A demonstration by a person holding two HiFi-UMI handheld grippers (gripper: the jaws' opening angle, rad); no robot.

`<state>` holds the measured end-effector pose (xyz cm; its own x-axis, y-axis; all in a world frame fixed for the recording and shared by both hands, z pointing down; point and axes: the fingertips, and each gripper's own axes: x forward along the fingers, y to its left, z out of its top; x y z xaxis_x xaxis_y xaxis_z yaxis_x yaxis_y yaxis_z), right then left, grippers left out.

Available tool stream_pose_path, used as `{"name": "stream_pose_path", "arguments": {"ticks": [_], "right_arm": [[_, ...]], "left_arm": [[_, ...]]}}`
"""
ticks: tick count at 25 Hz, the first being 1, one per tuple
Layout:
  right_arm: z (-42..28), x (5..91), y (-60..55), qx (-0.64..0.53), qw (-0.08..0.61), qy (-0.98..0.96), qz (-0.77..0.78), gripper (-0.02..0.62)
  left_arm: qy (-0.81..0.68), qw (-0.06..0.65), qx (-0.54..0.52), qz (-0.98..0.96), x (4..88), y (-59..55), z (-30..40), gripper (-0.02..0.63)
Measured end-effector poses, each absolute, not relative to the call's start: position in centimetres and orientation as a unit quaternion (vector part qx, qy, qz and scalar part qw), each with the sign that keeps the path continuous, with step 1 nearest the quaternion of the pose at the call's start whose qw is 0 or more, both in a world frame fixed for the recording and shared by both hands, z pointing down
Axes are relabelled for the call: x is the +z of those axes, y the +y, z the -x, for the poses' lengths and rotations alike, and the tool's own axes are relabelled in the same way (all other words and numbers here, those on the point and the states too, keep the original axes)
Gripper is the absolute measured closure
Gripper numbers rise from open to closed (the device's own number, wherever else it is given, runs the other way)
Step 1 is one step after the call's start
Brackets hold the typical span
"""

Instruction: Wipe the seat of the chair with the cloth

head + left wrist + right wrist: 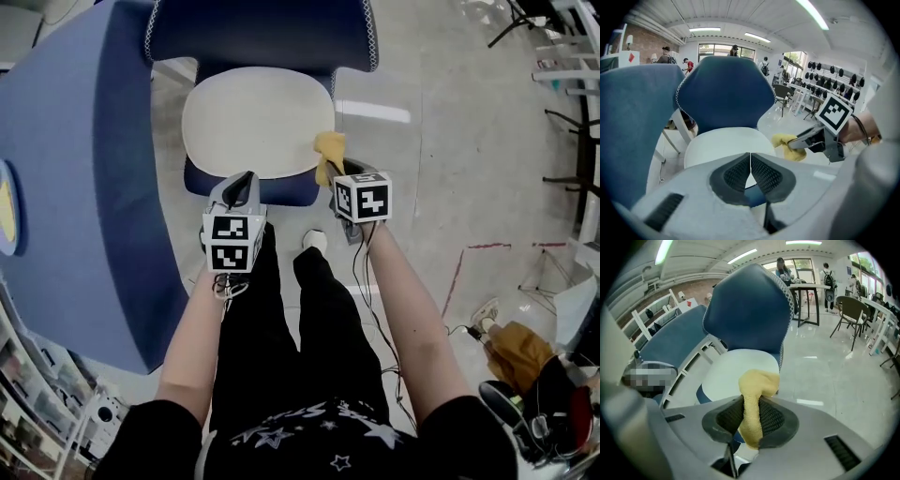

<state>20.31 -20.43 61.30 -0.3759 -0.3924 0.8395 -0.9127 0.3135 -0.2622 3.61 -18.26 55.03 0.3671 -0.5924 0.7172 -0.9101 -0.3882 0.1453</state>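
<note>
A chair with a white seat [255, 120] and a dark blue backrest [261, 33] stands in front of me. My right gripper [337, 169] is shut on a yellow cloth [328, 150], which hangs at the seat's front right edge. In the right gripper view the cloth [752, 406] is pinched between the jaws above the seat [740, 373]. My left gripper [242, 183] is shut and empty, at the seat's front edge. The left gripper view shows its jaws [750, 171] pressed together, the seat [723, 145] beyond, and the cloth [787, 146] to the right.
A large blue upholstered panel [75, 178] stands close on the left of the chair. Pale floor [450, 159] lies to the right, with red tape marks [487, 248]. Racks and metal frames [572, 103] line the far right. Bags and gear [525, 375] lie at lower right.
</note>
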Motion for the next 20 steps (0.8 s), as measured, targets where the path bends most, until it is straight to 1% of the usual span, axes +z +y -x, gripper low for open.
{"name": "stream_pose_path", "arguments": {"ticks": [5, 8, 11, 16, 20], "right_arm": [[-21.7, 52.6, -18.2, 0.357, 0.329, -0.763, -0.426, 0.512], [-22.6, 46.3, -18.1, 0.319, 0.313, -0.796, -0.409, 0.512], [-23.3, 42.3, -16.9, 0.305, 0.305, -0.812, -0.394, 0.512], [-23.3, 38.4, -15.1, 0.285, 0.301, -0.825, -0.383, 0.512], [-22.7, 36.9, -13.7, 0.282, 0.284, -0.829, -0.39, 0.512]], "left_arm": [[-0.505, 0.264, 0.274, -0.775, 47.7, -15.2, -5.7, 0.584], [-0.521, 0.24, 0.247, -0.781, 41.6, -14.0, -7.9, 0.584], [-0.531, 0.24, 0.22, -0.782, 37.6, -12.0, -9.2, 0.584], [-0.534, 0.25, 0.213, -0.779, 34.8, -9.3, -9.1, 0.584], [-0.531, 0.242, 0.217, -0.783, 34.0, -7.6, -7.9, 0.584]]}}
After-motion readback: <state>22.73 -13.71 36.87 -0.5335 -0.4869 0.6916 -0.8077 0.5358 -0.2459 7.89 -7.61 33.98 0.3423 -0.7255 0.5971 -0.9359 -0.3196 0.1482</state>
